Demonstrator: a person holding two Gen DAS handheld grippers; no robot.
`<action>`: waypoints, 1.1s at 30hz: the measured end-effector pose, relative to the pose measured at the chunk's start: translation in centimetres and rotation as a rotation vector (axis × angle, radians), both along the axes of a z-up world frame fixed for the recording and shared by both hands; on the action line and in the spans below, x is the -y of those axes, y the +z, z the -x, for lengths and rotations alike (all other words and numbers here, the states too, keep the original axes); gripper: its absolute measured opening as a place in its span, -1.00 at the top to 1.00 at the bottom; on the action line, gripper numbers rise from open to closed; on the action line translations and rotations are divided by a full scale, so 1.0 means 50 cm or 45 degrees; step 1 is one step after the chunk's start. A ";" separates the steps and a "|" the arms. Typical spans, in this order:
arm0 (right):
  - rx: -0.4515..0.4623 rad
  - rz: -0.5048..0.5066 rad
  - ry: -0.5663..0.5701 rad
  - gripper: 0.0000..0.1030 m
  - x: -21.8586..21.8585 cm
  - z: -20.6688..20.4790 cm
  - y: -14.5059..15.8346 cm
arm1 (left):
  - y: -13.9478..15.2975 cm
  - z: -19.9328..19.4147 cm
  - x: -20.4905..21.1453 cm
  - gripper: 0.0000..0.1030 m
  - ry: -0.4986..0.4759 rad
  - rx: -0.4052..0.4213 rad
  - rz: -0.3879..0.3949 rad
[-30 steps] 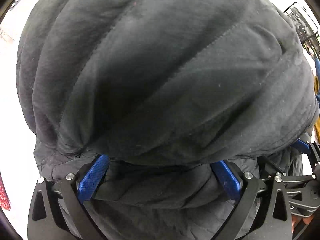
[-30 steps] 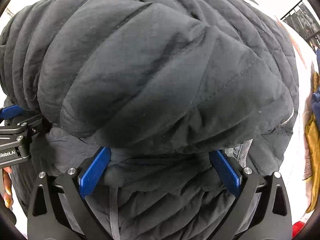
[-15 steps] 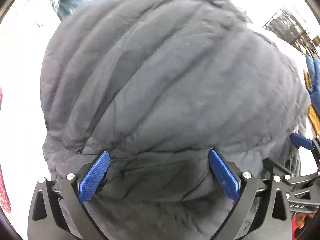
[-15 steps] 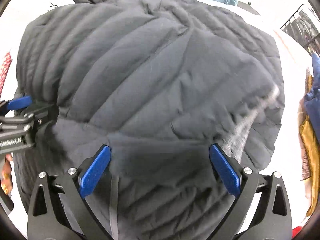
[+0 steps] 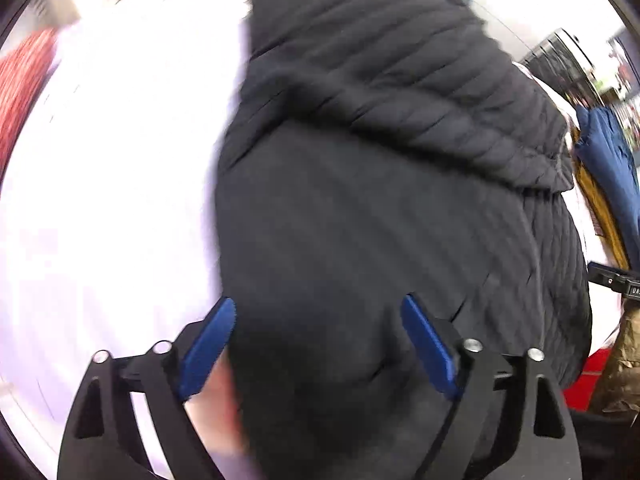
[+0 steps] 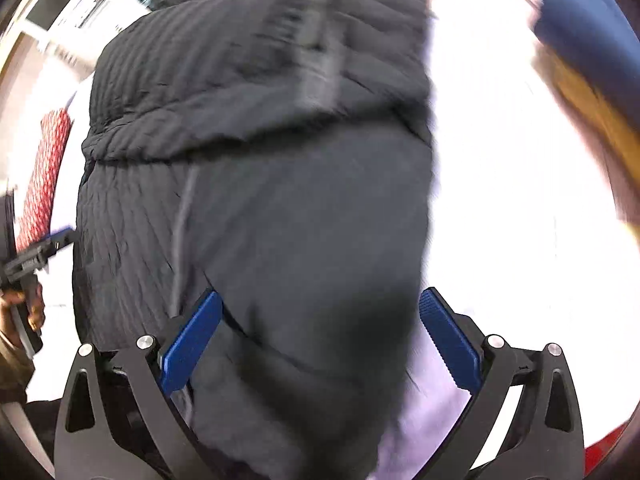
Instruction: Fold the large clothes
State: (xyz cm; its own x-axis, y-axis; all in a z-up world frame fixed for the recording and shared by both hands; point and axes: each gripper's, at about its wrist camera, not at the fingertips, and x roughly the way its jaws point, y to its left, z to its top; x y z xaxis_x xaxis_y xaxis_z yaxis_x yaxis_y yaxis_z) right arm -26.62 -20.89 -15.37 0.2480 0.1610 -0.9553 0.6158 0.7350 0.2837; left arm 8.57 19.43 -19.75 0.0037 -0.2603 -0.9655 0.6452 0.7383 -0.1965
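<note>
A black quilted jacket (image 5: 380, 200) lies on the white table (image 5: 112, 200), its upper part folded over as a ribbed flap (image 5: 400, 80). My left gripper (image 5: 318, 302) hovers over the jacket's near left edge. Its jaws are closing, and the blue pads (image 5: 208, 344) stand apart and press on nothing. In the right wrist view the same jacket (image 6: 280, 200) fills the middle. My right gripper (image 6: 322, 294) is open above its near right edge, with one pad (image 6: 448, 336) over bare table (image 6: 500, 200). Both views are blurred by motion.
A red patterned cloth (image 5: 20, 80) lies at the far left of the table. A blue garment (image 6: 592, 40) and a yellow one (image 6: 592, 112) lie at the right. The left gripper's tip (image 6: 36, 256) and a hand (image 6: 24, 308) show at the right view's left edge.
Both grippers have drawn back from the jacket, which filled the views before. The white table now shows on both sides. The left jaws stand a little narrower.
</note>
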 end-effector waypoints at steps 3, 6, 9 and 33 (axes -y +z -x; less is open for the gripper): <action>0.016 -0.120 -0.066 -0.72 0.002 0.064 -0.015 | -0.022 0.004 -0.079 -0.35 0.077 -0.082 -0.006; 0.042 -0.247 -0.089 -0.41 -0.025 0.141 -0.035 | -0.040 0.018 -0.136 -0.28 0.133 -0.185 0.034; 0.031 -0.301 -0.097 -0.38 -0.039 0.169 -0.053 | -0.064 0.039 -0.176 -0.28 0.142 -0.255 0.050; 0.051 -0.673 0.005 0.59 -0.173 0.155 -0.133 | -0.094 0.100 -0.136 0.55 -0.023 -0.519 0.142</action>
State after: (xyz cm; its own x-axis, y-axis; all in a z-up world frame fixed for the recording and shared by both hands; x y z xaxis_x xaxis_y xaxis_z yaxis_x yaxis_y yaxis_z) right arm -34.36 -12.21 -22.03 0.2808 0.6193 -0.7333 0.5945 0.4876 0.6394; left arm 3.57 26.22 -24.45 -0.3784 -0.3599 -0.8528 0.5104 0.6874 -0.5167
